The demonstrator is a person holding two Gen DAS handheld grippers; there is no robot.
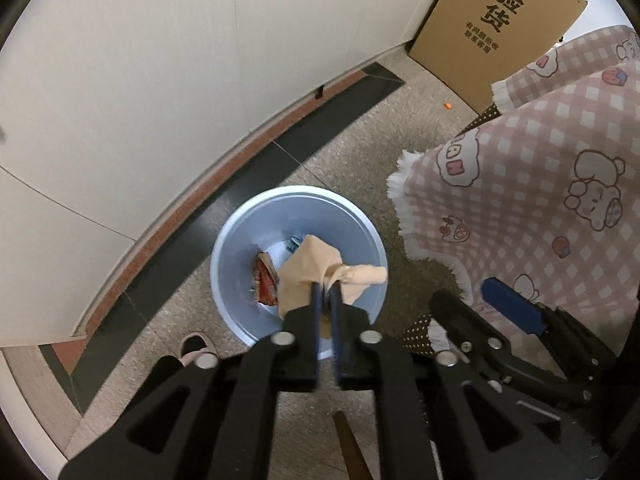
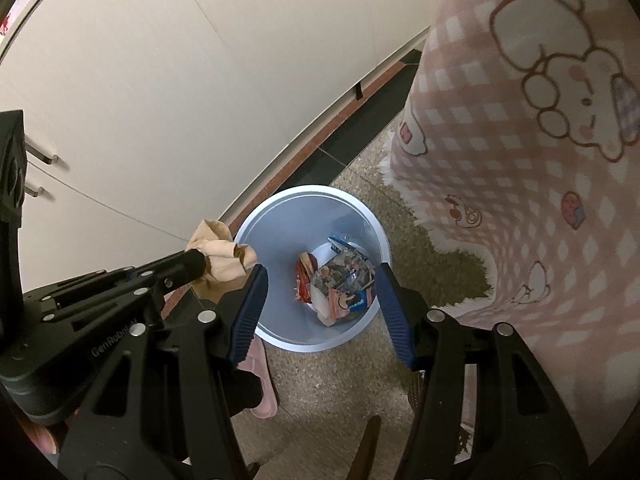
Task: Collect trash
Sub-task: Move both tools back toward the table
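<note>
Left wrist view: the left gripper [image 1: 326, 286] pinched a crumpled tan paper [image 1: 320, 268] above the blue bin [image 1: 240, 248], apparently for dropping onto wrappers [image 2: 336, 280] inside; the right gripper [image 2: 320, 284] hovered apart, empty.

I saw soft, even indoor light, no glare; fisheye bending curved the edges, dark corners vignetted, and the near cloth [image 2: 540, 120] was blurred.

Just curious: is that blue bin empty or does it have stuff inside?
Not empty: the blue bin holds wrappers on its bottom, well below the rim.
</note>
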